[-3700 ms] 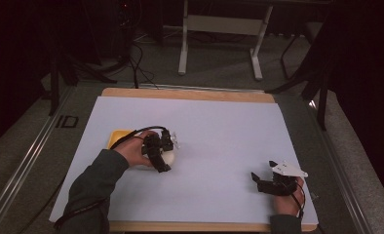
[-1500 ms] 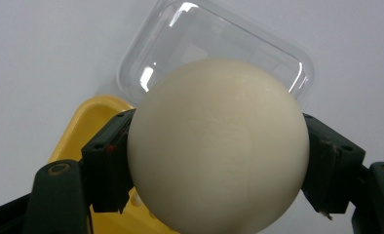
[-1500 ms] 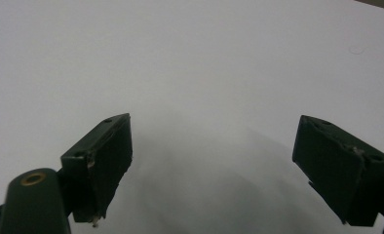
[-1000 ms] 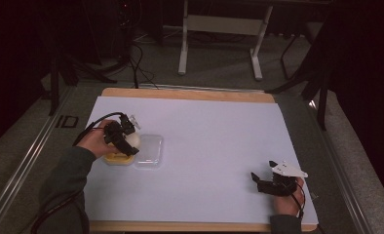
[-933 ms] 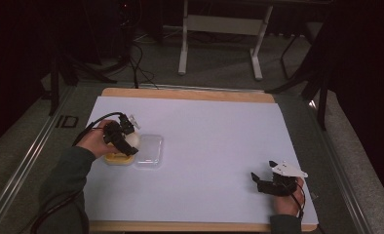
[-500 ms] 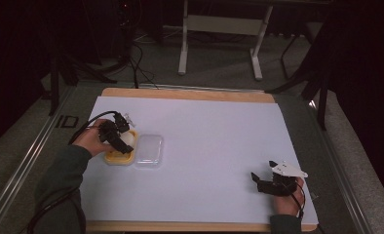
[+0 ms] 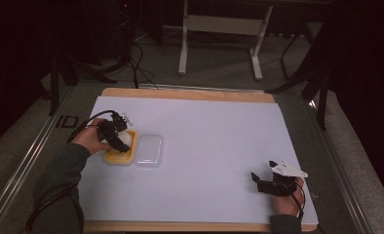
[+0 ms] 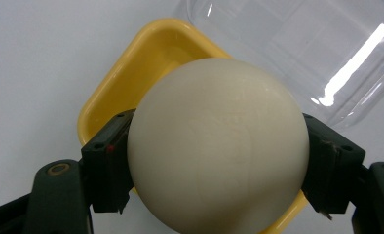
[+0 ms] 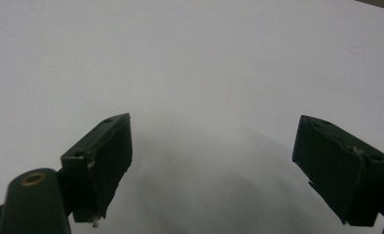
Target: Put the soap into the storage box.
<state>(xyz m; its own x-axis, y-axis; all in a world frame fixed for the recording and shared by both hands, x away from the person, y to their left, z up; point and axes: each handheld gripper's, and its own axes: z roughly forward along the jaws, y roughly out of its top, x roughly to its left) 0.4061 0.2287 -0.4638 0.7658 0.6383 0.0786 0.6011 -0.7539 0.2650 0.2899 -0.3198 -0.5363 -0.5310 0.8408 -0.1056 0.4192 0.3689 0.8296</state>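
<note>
A cream-white ball (image 8: 218, 146) is clamped between the jaws of my left gripper (image 8: 218, 168), right above a small yellow tray (image 8: 131, 68). In the high view that gripper (image 7: 118, 137) hovers over the yellow tray (image 7: 117, 158) at the left of the table, and the ball (image 7: 125, 138) shows as a pale spot. A clear plastic lid (image 7: 149, 151) lies flat just to the tray's right; it also fills the upper right of the left gripper view (image 8: 297, 44). My right gripper (image 7: 268, 183) rests near the front right, open, with bare white surface between its fingers (image 9: 214, 161).
A white sheet (image 7: 214, 146) covers the wooden table (image 7: 190, 93). Beyond the far edge stand a metal table frame (image 7: 219, 29) and cables on a dark floor. A metal rail (image 7: 29, 161) runs along the left side.
My left gripper carried the ball from the table's left middle leftward to above the yellow tray, uncovering the clear lid. The right gripper stayed put.
</note>
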